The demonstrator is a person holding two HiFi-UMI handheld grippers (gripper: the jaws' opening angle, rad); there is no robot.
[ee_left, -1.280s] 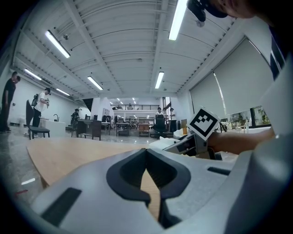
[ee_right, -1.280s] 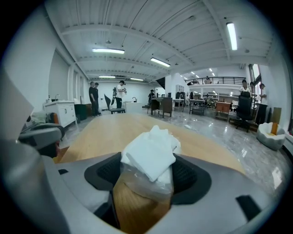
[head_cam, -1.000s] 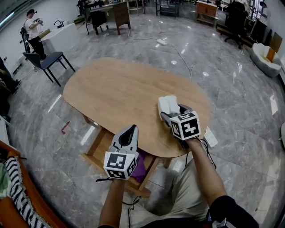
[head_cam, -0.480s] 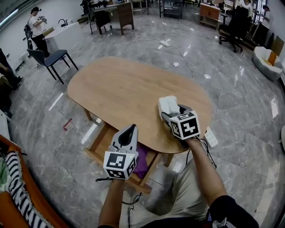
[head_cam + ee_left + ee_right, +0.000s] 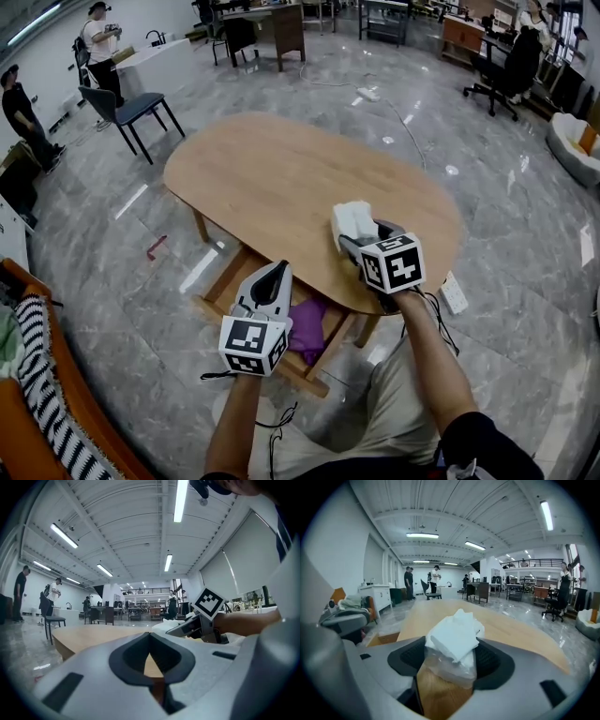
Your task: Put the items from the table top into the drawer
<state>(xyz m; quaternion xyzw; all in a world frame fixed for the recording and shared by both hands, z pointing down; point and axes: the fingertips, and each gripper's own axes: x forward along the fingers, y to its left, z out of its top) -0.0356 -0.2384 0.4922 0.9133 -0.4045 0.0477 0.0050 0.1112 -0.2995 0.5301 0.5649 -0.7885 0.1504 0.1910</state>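
Observation:
My right gripper (image 5: pixel 356 240) is shut on a white tissue pack (image 5: pixel 353 218) above the near right part of the oval wooden table (image 5: pixel 281 178). In the right gripper view the tissue pack (image 5: pixel 452 641) sits pressed between the pads of that gripper (image 5: pixel 451 662). My left gripper (image 5: pixel 273 278) is shut and holds nothing; it hovers over the open wooden drawer (image 5: pixel 221 281) under the table's near edge. A purple item (image 5: pixel 309 330) lies in the drawer. The left gripper (image 5: pixel 151 657) looks level across the table top, and the right gripper (image 5: pixel 199 623) shows at its right.
A dark chair (image 5: pixel 127 108) stands beyond the table's far left end, with people (image 5: pixel 98 37) behind it. A white power strip (image 5: pixel 454 292) and a cable lie on the floor at the right. A striped cloth (image 5: pixel 37 375) lies on orange furniture at the lower left.
Both grippers have slid a little leftward along the table's near edge, with the tissue pack still held. More of the drawer and the purple item shows now.

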